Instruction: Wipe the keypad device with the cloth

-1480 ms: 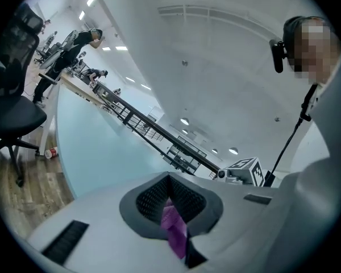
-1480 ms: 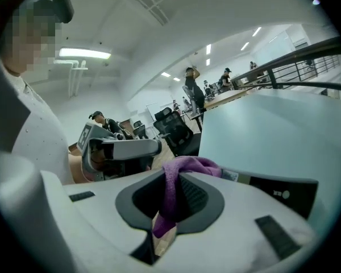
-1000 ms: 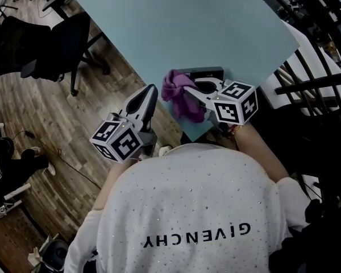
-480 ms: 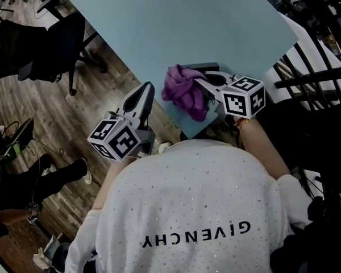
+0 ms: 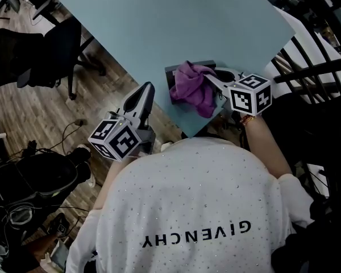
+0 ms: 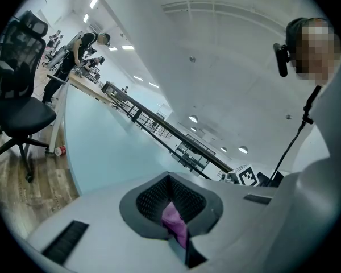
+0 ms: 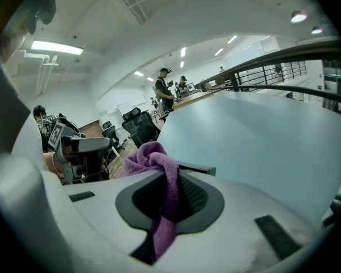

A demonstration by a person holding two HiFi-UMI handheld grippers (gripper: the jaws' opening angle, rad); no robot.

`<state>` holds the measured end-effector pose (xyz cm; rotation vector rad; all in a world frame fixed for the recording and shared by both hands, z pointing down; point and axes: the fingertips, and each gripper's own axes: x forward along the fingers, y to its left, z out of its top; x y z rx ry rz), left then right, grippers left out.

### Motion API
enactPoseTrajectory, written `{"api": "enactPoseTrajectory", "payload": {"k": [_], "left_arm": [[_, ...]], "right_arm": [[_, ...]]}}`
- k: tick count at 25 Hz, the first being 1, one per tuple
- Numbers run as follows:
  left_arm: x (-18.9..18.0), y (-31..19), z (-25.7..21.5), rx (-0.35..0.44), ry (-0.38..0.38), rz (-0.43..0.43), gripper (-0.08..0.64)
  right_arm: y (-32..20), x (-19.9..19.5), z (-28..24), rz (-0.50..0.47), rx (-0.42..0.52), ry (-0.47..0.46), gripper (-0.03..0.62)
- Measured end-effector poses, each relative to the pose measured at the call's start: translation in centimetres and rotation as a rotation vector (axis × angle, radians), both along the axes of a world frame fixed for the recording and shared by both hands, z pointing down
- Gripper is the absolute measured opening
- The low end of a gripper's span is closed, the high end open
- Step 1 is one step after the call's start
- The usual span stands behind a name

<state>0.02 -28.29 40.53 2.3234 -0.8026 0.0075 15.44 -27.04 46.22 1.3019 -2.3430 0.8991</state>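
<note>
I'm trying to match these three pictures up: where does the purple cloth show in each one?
Head view: the cloth is right of centre, in the right claw, at the near corner of the table.
Left gripper view: only a sliver of cloth, bottom centre, in the left claw gap.
Right gripper view: bottom centre, cloth clamped in the right claw.
Shared landmark: the pale blue table.

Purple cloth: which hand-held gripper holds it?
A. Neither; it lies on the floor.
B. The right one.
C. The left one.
B: the purple cloth hangs clamped between the jaws of the right hand-held gripper.
</note>
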Motion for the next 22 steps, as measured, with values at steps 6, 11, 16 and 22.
{"api": "enactPoseTrajectory", "payload": {"k": [6, 11, 16, 22], "left_arm": [[0.0, -0.5, 0.1, 0.003, -0.001, 0.023, 0.000], [0.5, -0.3, -0.2, 0.004, 0.000, 0.038, 0.000], [0.0, -1.0, -0.2, 0.003, 0.001, 0.045, 0.000], [-0.2, -0.9, 0.0, 0.002, 0.004, 0.050, 0.000]], "right_arm": [[0.1, 1.7, 0.2, 0.056, -0.001, 0.029, 0.031], [0.6, 3.1, -0.1, 0.086, 0.001, 0.054, 0.031], [0.4, 4.2, 0.1, 0.128, -0.006, 0.076, 0.031], [0.9, 5.6, 0.3, 0.167, -0.009, 0.107, 0.031]]}}
